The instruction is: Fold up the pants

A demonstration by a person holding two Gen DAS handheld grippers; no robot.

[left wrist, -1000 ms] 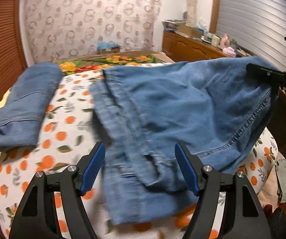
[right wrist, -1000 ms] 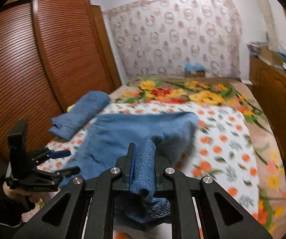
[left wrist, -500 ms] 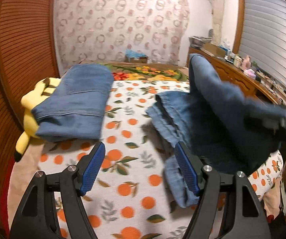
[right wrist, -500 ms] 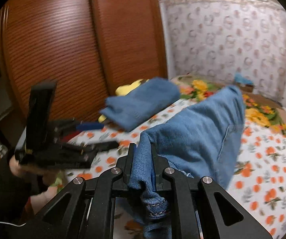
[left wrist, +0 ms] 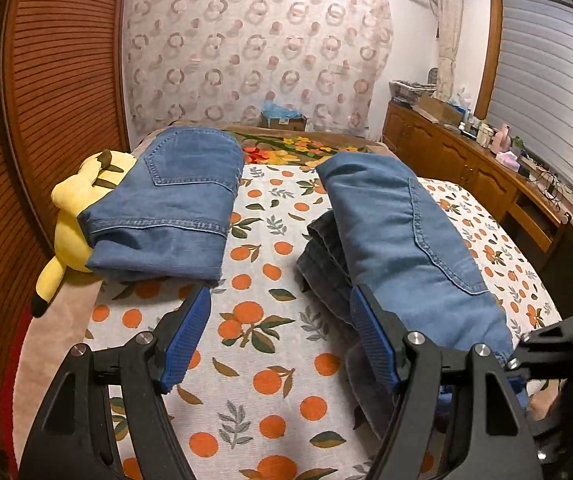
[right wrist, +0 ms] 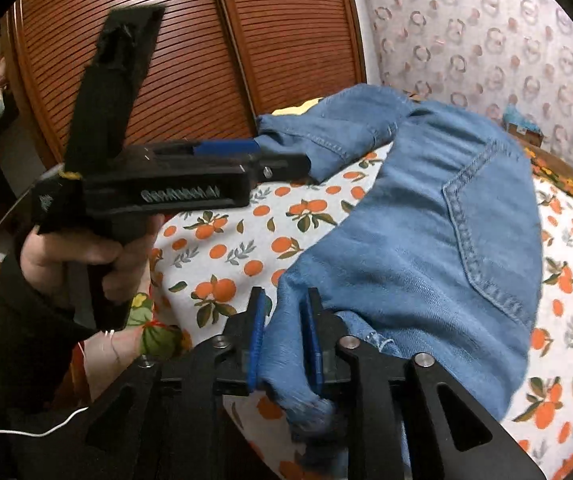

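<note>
Blue jeans (left wrist: 406, 232) lie doubled over on the right of the orange-print bed sheet (left wrist: 270, 360), back pocket up. In the right wrist view the jeans (right wrist: 426, 248) run up from my right gripper (right wrist: 284, 294), whose jaws are opening; a bunched end of denim still sits between the pads, loose at the left pad's tip. The right gripper (left wrist: 542, 344) shows at the jeans' near end. My left gripper (left wrist: 281, 292) stands open over bare sheet, holding nothing. A hand (right wrist: 86, 248) holds the left gripper (right wrist: 278, 158) left of the jeans.
A second pair of folded jeans (left wrist: 174, 200) rests on a yellow plush toy (left wrist: 70, 232) at the bed's left. A slatted wooden wardrobe (left wrist: 46, 100) lines the left side. A cluttered wooden dresser (left wrist: 466, 168) runs along the right.
My right gripper carried the jeans' end over and down to the bed's near edge, doubling them, and its jaws have widened. The left gripper drew off to the left, still open.
</note>
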